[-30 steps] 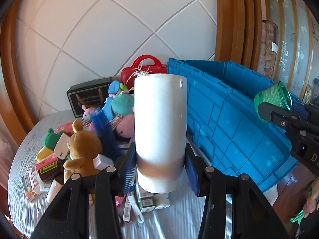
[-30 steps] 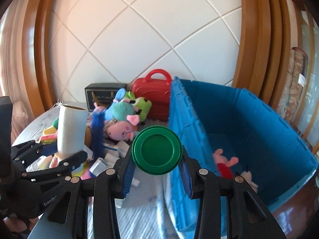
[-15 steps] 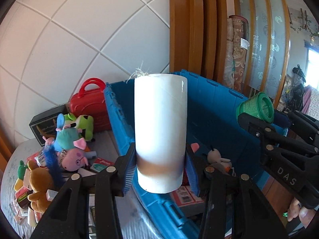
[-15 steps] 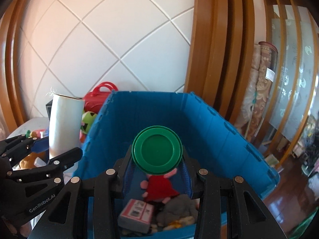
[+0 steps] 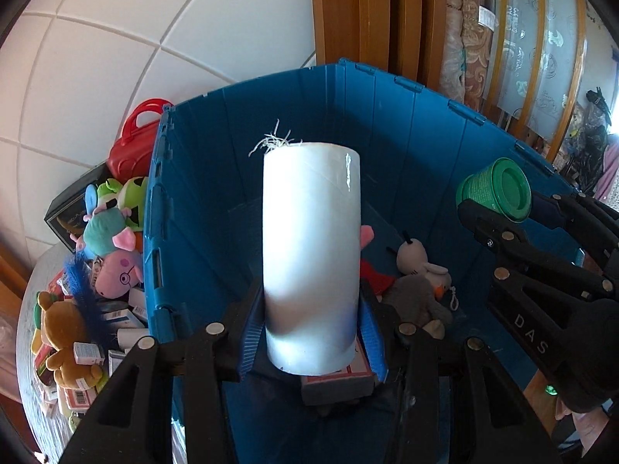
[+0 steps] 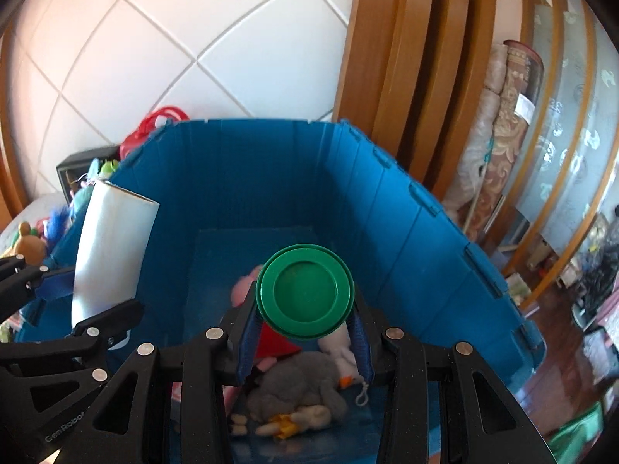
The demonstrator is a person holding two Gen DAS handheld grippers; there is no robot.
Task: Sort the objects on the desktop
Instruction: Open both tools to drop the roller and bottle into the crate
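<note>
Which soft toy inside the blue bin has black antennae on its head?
The small white plush with two black antennae, lying in the blue bin beside the grey plush; the grey one has none.

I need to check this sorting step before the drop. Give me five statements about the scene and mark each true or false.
1. The left gripper is clamped on a white tube. True.
2. The right gripper is empty. False: it grips a green container.
3. Both held items are over the blue bin. True.
4. The blue bin is empty. False: plush toys, including a grey plush, lie on its floor.
5. The red case sits inside the bin. False: it stands outside, beyond the bin's left wall, near the brown teddy bear on the table.
</note>
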